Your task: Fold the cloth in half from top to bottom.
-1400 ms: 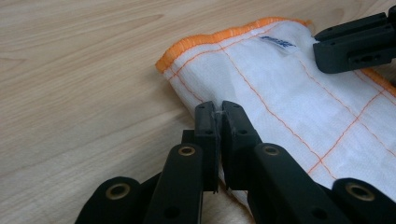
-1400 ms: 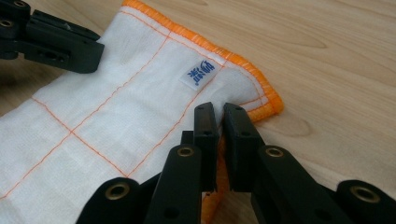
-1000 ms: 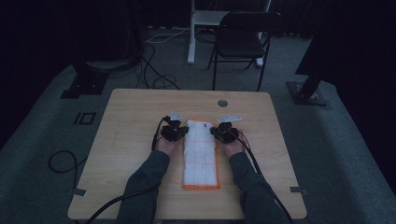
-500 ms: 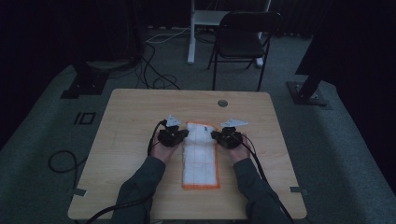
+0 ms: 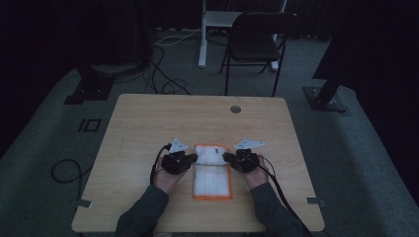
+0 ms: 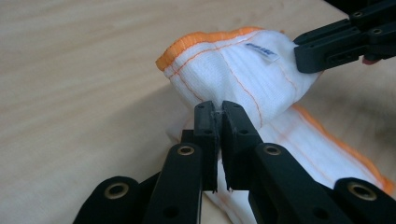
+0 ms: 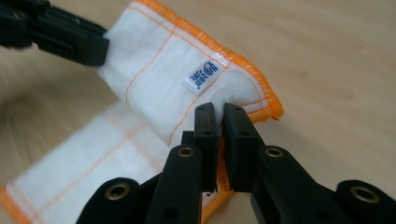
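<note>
Both forearms are seen reaching in from the near edge of the wooden table [image 5: 148,118], roughly parallel, with the sleeves resting low over the tabletop. The left gripper [image 5: 190,159] is held by the left hand [image 5: 167,178] and is turned inward to the right; the right gripper [image 5: 228,159] is held by the right hand [image 5: 256,177] and is turned inward to the left, so the two tools face each other across the white cloth with orange hem [image 5: 212,173].

In the left gripper view, the jaws are pressed together on a pinched fold of the cloth's left edge. In the right gripper view, the jaws are likewise clamped on the cloth's right edge, just below a small blue-printed label [image 7: 201,74]. The far end of the cloth is lifted off the table between the two grippers, while its near part lies flat on the near middle of the table between the hands.
</note>
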Available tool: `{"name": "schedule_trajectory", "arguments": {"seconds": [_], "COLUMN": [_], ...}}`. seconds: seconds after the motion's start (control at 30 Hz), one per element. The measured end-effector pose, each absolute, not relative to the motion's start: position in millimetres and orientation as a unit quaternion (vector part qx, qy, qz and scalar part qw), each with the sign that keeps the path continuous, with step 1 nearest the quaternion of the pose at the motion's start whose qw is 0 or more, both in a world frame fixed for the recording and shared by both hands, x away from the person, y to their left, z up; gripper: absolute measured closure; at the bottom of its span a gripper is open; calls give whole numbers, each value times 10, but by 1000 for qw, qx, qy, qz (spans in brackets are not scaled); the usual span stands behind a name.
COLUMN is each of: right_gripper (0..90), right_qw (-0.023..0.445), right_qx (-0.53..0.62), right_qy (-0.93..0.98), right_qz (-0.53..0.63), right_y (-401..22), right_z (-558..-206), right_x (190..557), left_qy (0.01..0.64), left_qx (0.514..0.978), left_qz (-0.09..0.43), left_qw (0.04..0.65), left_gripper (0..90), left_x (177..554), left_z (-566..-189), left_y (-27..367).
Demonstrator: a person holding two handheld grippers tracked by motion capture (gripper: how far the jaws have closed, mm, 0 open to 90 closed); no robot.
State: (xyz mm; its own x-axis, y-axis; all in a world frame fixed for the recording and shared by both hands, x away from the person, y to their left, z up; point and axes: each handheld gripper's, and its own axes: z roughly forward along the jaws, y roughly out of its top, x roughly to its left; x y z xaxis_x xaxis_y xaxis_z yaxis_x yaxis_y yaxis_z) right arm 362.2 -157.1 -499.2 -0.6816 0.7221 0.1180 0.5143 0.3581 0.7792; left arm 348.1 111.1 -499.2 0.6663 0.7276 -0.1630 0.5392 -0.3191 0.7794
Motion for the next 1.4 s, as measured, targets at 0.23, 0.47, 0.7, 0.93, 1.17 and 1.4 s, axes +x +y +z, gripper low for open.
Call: {"name": "schedule_trajectory", "arguments": {"seconds": [0.23,0.47,0.7,0.93,1.17,1.4], "right_gripper": [827,580,544,560,558,559], "right_qw": [110,98,117,129,136,139], "right_qx": [372,388,375,380,385,393], "right_qy": [837,840,854,846,841,836], "right_qz": [387,367,342,350,354,356], "right_y": [-1569,-1574,-1529,-1525,-1462,-1431], "right_z": [-5188,-5256,-5349,-5376,-5387,-5392], "right_x": [3406,3315,3247,3356,3513,3637], "left_qy": [395,399,391,399,419,426], "left_qx": [820,828,837,830,821,805], "left_qz": [98,95,112,127,136,128], "left_qw": [402,383,367,368,364,393], "left_gripper": [816,648,628,628,610,553], "left_x": [3277,3151,3120,3246,3461,3600], "left_z": [-5198,-5300,-5380,-5392,-5389,-5277], "left_y": [1055,1070,1032,1050,1101,1164]}}
